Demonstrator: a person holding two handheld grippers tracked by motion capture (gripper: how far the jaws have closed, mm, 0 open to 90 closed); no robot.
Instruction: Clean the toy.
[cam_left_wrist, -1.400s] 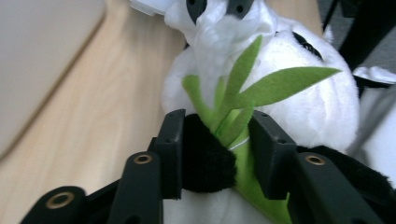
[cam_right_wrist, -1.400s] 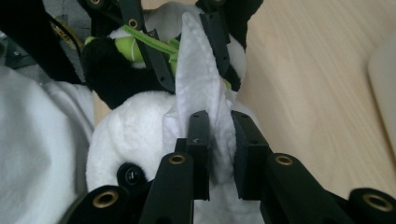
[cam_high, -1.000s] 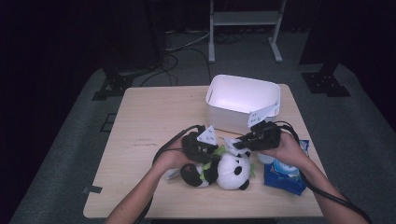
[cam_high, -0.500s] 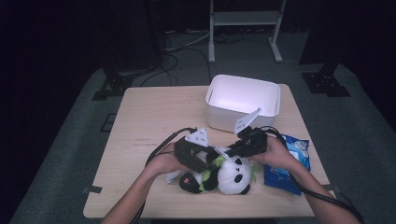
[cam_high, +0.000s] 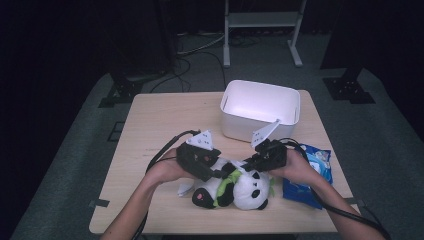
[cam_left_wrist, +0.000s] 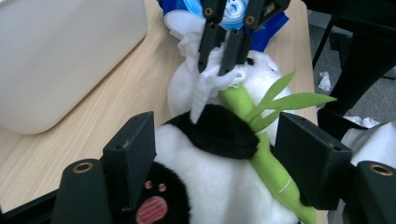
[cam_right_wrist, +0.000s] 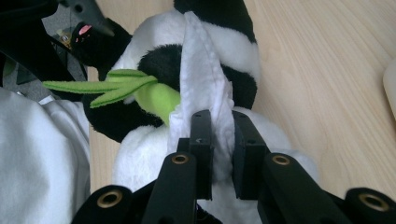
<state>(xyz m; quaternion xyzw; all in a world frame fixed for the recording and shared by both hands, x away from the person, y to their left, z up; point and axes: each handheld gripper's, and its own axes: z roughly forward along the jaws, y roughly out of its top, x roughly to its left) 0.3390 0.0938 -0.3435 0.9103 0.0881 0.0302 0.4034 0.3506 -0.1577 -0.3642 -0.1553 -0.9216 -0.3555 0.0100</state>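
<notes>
A black-and-white panda plush (cam_high: 245, 189) holding a green bamboo stalk (cam_left_wrist: 261, 154) lies near the table's front edge. My left gripper (cam_high: 219, 171) stands over its body. Its jaws have just been opening, and they now stand open on either side of the plush (cam_left_wrist: 215, 186) without pressing it. My right gripper (cam_right_wrist: 219, 140) is shut on a white tissue (cam_right_wrist: 201, 79) that drapes over the panda beside the bamboo. From the left gripper view the right gripper (cam_left_wrist: 225, 51) comes in from the top, pinching that tissue (cam_left_wrist: 210, 84).
A white bin (cam_high: 260, 107) stands behind the hands on the wooden table (cam_high: 150, 130). A blue packet (cam_high: 312, 175) lies to the right of the panda. A crumpled white tissue (cam_high: 184, 188) lies by the panda's left side.
My right gripper has come down and to the left onto the panda. My left gripper has drawn slightly left. The panda has stayed about where it was.
</notes>
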